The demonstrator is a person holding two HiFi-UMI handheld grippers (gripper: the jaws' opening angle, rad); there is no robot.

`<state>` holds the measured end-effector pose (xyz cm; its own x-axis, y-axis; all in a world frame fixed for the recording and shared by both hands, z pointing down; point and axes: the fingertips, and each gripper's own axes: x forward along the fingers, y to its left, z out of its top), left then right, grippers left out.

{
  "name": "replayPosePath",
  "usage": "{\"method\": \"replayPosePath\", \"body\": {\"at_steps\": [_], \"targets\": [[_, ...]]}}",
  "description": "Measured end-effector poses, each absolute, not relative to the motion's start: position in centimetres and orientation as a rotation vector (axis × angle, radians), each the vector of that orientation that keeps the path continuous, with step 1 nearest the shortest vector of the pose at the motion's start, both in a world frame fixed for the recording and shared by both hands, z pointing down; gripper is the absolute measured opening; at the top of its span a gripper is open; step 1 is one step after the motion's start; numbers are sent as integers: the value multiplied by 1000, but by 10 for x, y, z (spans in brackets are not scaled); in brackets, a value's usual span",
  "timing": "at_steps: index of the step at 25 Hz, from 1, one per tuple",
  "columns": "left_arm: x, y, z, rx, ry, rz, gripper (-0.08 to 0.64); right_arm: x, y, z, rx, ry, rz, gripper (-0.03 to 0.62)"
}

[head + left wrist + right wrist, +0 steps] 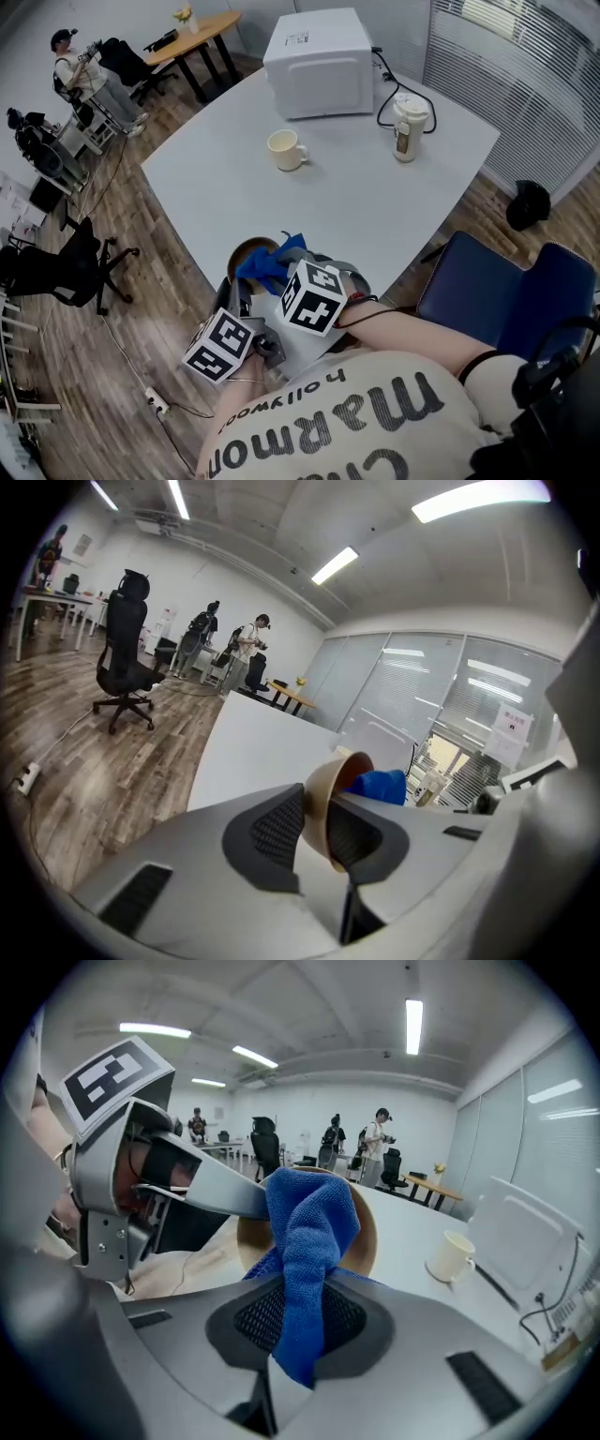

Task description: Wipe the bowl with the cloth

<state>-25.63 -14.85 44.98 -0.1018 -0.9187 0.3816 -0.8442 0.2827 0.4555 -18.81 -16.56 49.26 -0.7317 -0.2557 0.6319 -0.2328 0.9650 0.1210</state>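
A tan bowl is tipped on its side above the table's near edge, its wall clamped between the pads of my left gripper. From the head view the bowl shows brown inside, partly hidden by the marker cubes. A blue cloth hangs bunched from my right gripper, which is shut on it. The cloth presses into the bowl's open mouth. The right gripper sits just right of the left gripper.
On the white table stand a cream mug, a white microwave and a beige kettle with a black cord. A blue chair is at my right. Office chairs and people are across the wooden floor.
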Motion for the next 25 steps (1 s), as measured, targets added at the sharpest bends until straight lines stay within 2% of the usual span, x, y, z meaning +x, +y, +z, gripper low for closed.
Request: {"method": "replayPosePath", "body": {"at_steps": [11, 21, 25], "targets": [[-244, -144, 472, 1605, -1902, -33, 66, -167, -191, 487, 514, -2417, -135, 60], [-233, -139, 511, 1453, -1739, -43, 44, -128, -231, 485, 792, -2488, 262, 60], [-240, -138, 528, 1321, -1709, -82, 40, -100, -241, 493, 886, -2476, 545, 60]]}}
